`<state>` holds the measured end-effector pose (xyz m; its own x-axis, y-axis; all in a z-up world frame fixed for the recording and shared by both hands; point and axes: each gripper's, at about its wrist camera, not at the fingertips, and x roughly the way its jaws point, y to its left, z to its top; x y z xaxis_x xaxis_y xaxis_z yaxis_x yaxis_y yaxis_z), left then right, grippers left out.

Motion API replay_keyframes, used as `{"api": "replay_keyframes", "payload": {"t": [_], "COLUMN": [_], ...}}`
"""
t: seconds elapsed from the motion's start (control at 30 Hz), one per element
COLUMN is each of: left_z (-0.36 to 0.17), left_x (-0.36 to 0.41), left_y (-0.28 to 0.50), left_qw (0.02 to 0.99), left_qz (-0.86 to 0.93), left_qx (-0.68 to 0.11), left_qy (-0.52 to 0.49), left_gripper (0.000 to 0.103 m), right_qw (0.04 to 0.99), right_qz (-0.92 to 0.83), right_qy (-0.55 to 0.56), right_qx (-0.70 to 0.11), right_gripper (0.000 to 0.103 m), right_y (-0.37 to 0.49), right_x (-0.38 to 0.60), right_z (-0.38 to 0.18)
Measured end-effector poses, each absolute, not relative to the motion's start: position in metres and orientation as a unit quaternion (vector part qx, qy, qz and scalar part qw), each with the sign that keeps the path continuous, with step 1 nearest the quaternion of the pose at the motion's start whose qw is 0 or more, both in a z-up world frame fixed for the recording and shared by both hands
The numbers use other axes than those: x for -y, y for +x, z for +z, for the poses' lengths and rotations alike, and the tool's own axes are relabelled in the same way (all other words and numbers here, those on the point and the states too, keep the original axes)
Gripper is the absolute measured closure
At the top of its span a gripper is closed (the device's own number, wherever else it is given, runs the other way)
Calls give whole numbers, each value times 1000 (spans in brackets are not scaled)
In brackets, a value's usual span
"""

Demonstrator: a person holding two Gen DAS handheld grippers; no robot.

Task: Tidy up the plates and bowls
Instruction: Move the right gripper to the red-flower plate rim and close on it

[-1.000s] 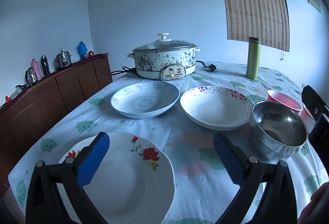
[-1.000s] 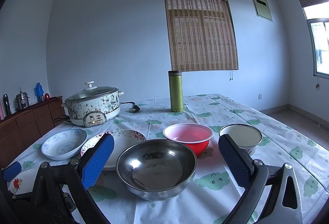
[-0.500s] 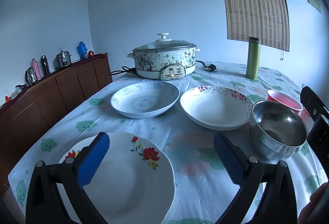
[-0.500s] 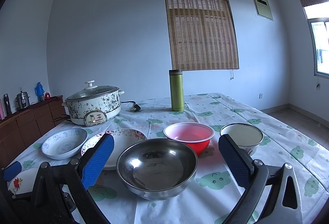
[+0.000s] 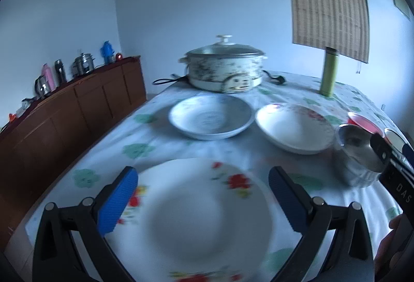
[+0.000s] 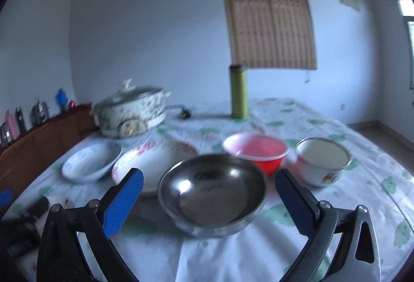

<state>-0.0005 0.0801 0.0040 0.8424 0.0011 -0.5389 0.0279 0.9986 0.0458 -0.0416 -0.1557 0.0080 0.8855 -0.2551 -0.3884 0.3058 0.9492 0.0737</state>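
Two grippers, jaws spread and empty, each frame a target: the left gripper straddles the flowered plate, the right gripper the steel bowl, plausibly so plates and bowls can be stacked apart.

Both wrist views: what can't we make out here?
- Floral plate, left wrist view: pattern motion-blurred, near rim cut by the frame edge.
- Steel bowl, same view: right side hidden behind the right gripper.
- Cooker dial, right wrist view: smeared, unreadable.
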Motion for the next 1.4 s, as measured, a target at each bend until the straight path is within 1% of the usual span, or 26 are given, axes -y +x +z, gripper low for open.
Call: {"api": "replay_keyframes", "payload": {"t": [0.07,0.17,0.27,0.3,0.33,0.37,0.43,0.53,0.57,0.6,0.63,0.67,0.77,0.83,0.87,0.9,0.93,0.97,1.03,1.17,1.23,1.27,1.33,1.4], "left_z": [4,1,-4,-6,-8,-10,-13,-18,-19,-21,-23,-25,-30,-32,-33,-35,-36,-37,-40,-46,-49,-50,-53,-53], "left_x": [-96,-124,-151,-158,-163,-168,-171,-173,-173,-173,-174,-174,-177,-175,-175,-173,-173,-172,-172,-171,-171,-171,-167,-165], "left_y": [0,4,9,10,11,13,14,16,17,18,19,20,21,23,23,24,25,26,29,31,31,32,33,32], "left_qw": [957,950,944,942,940,938,935,931,929,927,924,922,915,912,911,908,906,903,900,893,890,889,885,885], "left_qz": [0,25,36,39,40,36,27,13,8,3,-3,-9,-21,-26,-29,-35,-38,-40,-40,-50,-54,-56,-65,-67], "left_qx": [-289,-307,-327,-332,-337,-343,-352,-365,-370,-375,-381,-387,-403,-409,-411,-417,-422,-427,-432,-447,-451,-453,-459,-458], "left_qy": [33,45,38,34,31,26,19,10,8,6,2,-2,-17,-20,-20,-20,-22,-24,-26,-36,-41,-43,-46,-45], "left_gripper": [0,0,0,0,1,2,3,6,11,16,19,21,21,25,31,37,39,42,45,51,54,56,61,64], "right_qw": [968,971,969,968,966,961,951,936,929,923,920,914,905,901,897,893,887,883,879,873,871,869,867,867], "right_qz": [-128,-107,-64,-50,-34,-12,28,77,97,112,121,134,148,152,156,159,164,169,172,179,185,189,198,199], "right_qy": [69,83,104,106,105,100,96,94,93,92,92,90,83,84,88,90,93,95,88,92,96,99,101,99], "right_qx": [-203,-199,-213,-223,-235,-256,-291,-330,-345,-356,-362,-374,-389,-397,-404,-411,-420,-427,-436,-444,-446,-446,-447,-446], "right_gripper": [1,1,2,8,17,21,36,42,44,48,51,51,52,52,53,58,62,63,66,68,73,74,81,81], "right_y": [-39,-42,-41,-38,-34,-28,-19,-8,-5,-2,-2,1,0,1,1,3,6,8,10,12,13,13,15,15], "right_x": [154,152,146,143,139,132,118,97,89,81,76,67,54,52,50,50,48,46,41,39,38,38,36,34], "right_z": [5,4,3,3,2,0,-4,-13,-15,-18,-21,-26,-33,-34,-35,-37,-40,-42,-46,-50,-51,-51,-51,-52]}}
